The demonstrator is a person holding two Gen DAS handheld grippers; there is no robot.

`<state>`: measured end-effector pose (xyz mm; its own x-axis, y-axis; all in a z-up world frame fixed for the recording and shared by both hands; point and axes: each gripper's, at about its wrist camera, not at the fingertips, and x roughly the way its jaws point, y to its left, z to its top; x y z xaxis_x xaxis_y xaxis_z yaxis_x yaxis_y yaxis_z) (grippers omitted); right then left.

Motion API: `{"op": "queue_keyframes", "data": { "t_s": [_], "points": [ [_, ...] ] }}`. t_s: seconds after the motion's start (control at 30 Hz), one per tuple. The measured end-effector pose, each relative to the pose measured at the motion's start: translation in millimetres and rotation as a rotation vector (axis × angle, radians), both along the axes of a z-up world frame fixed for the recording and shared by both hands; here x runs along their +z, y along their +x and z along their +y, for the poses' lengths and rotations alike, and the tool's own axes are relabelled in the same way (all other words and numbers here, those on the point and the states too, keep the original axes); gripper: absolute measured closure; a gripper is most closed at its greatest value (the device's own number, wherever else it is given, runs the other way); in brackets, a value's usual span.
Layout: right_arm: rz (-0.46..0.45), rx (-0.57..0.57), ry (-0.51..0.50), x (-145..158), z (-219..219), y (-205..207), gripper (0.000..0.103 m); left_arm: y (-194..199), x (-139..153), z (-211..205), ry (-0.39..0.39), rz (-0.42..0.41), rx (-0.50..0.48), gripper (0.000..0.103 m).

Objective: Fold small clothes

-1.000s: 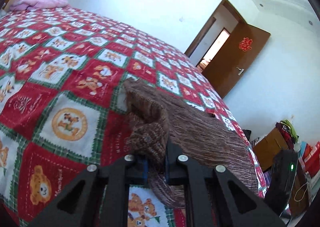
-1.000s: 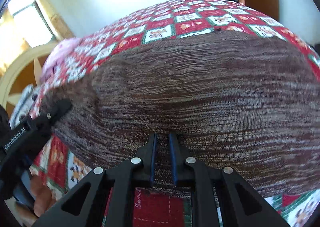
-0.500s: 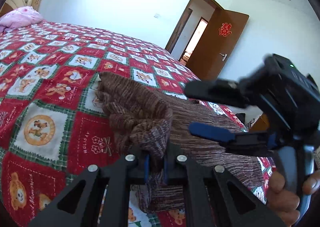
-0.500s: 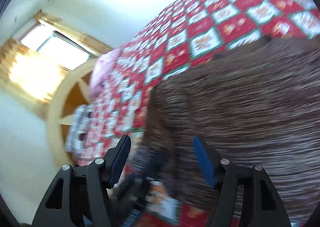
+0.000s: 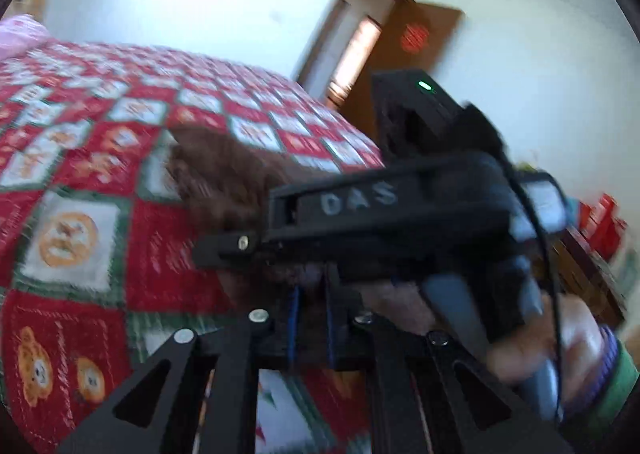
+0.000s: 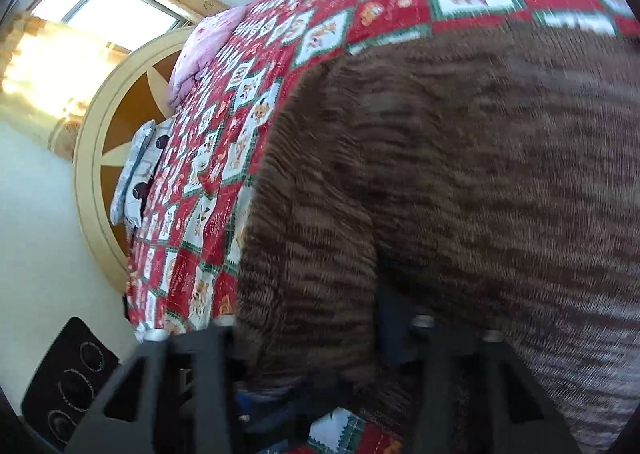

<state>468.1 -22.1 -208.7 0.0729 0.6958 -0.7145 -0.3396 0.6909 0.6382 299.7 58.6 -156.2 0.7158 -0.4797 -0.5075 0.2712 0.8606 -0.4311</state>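
while the patchwork bedspread (image 6: 320,38) spreads far ahead of both tools, the brown knit garment (image 6: 480,182) lies mostly flat on it just beyond the right gripper (image 6: 316,358), with one bunched end lifted in front of the left gripper (image 5: 310,324).

the left gripper is clamped on that bunched knit, its blue pads almost together with fabric between them. the right gripper has crossed close in front of it; its jaws are closing with a thick fold of knit between them, though blur hides whether the pads press yet (i would not count it as a grip).

to do this well, i judge the right should pinch the same edge just beside the left's hold, through both layers, then the two should draw apart to tension the edge before laying it over.

the bed's near edge runs just below both tools, so carry the fold forward, where open bedspread lies ahead and to the left. the person's hand (image 5: 532,342) and the tool's black body crowd the left gripper's right side.
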Motion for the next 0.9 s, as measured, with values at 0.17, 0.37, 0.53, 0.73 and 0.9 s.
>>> {"op": "queue_keyframes", "data": {
  "t_s": [0.17,0.37,0.53,0.73,0.9],
  "points": [
    [0.017,-0.076,0.066,-11.5,-26.7,-6.0,0.091,-22.7,8.6,27.2,-0.052,-0.001,-0.125,0.084],
    [-0.121,-0.115,-0.011,-2.0,-15.8,-23.3,0.091,40.3,21.2,83.8,-0.145,0.059,0.088,0.018],
    [-0.245,-0.144,-0.11,6.5,-1.0,-38.4,0.091,123.3,9.1,87.1,-0.157,0.171,0.102,0.014],
    [-0.329,-0.158,-0.164,7.4,10.5,-48.9,0.091,165.6,-27.9,82.7,-0.253,0.316,0.096,0.024],
    [-0.34,-0.171,-0.146,3.9,11.7,-51.1,0.091,174.8,-39.2,79.9,-0.258,0.349,0.121,0.084]
  ]
}}
